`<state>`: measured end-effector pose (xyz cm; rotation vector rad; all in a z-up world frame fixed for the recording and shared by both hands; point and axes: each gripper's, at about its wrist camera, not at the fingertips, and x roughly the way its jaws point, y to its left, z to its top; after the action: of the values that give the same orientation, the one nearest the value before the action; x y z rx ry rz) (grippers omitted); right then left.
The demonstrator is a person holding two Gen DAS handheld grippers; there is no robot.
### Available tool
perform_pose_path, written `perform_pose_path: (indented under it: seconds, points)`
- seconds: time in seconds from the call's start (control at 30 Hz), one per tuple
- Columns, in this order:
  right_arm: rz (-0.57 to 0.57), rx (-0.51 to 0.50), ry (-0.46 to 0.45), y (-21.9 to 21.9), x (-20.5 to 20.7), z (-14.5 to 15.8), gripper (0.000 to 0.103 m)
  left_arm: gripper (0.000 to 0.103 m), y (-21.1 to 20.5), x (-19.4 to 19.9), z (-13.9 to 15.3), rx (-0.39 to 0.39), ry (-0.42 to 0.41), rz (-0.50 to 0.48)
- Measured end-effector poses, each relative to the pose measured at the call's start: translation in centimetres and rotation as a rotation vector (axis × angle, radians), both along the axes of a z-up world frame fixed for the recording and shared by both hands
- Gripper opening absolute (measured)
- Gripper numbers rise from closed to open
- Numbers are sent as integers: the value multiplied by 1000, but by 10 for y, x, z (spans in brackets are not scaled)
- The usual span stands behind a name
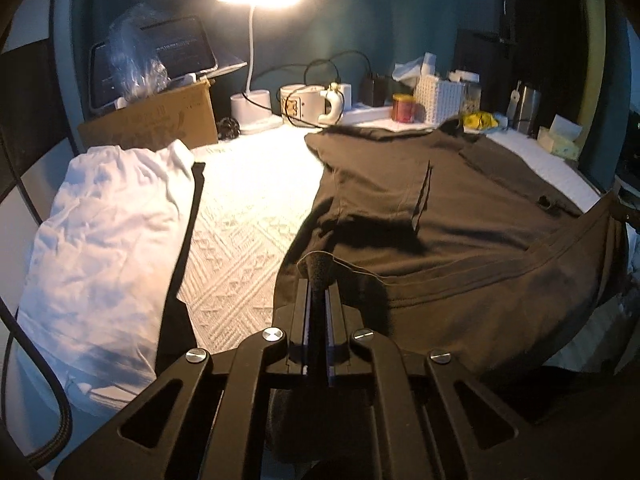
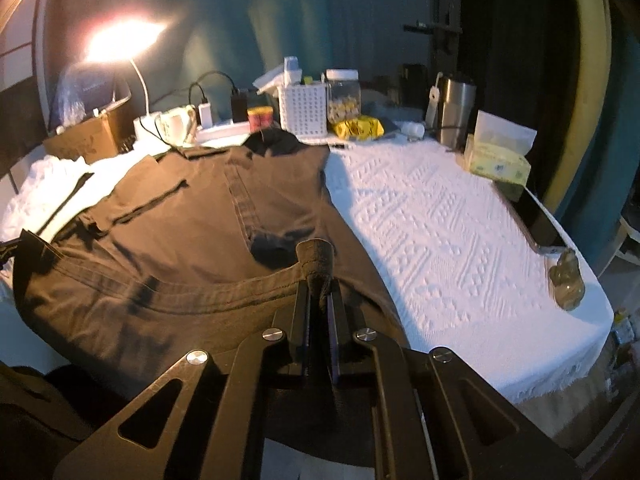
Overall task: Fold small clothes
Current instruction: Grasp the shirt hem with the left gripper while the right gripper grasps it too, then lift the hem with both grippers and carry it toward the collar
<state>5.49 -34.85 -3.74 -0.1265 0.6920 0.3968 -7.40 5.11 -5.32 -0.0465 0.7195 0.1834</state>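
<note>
1. While I look over the white woven tablecloth (image 2: 440, 216), I see it covers the whole table and carries everything; its raised pattern should give some friction under cloth.
2. On it lies the dark brown cotton shirt (image 1: 460, 208), spread flat with its collar toward the far clutter and its bottom hem toward me. I judge it light, soft and limp, so it will sag and drape between two hold points, not keep a shape.
3. At the left side rests a folded white garment (image 1: 104, 232), well apart from the shirt.
4. My left gripper (image 1: 318, 276) has its jaws pressed together on the left corner of the hem (image 1: 440, 276), with a fold of fabric standing out above the tips.
5. My right gripper (image 2: 318, 276) is closed the same way on the right corner of the hem.
6. I think the hem corners are the correct places to hold: the seam is thicker and slips less.
</note>
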Motion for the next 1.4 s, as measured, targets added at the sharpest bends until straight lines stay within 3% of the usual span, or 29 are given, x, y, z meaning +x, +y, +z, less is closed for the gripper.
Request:
perform_pose_path:
  seconds: [0.57, 0.8, 1.4]
  points:
    - [-15, 64, -82, -8, 10, 44, 8, 4, 26, 8, 45, -48, -143, 35]
    - [-16, 86, -112, -5, 24, 59, 8, 4, 31, 18, 67, -26, -213, 44]
    - [-24, 100, -136, 14, 86, 84, 8, 4, 50, 77, 96, 13, -280, 32]
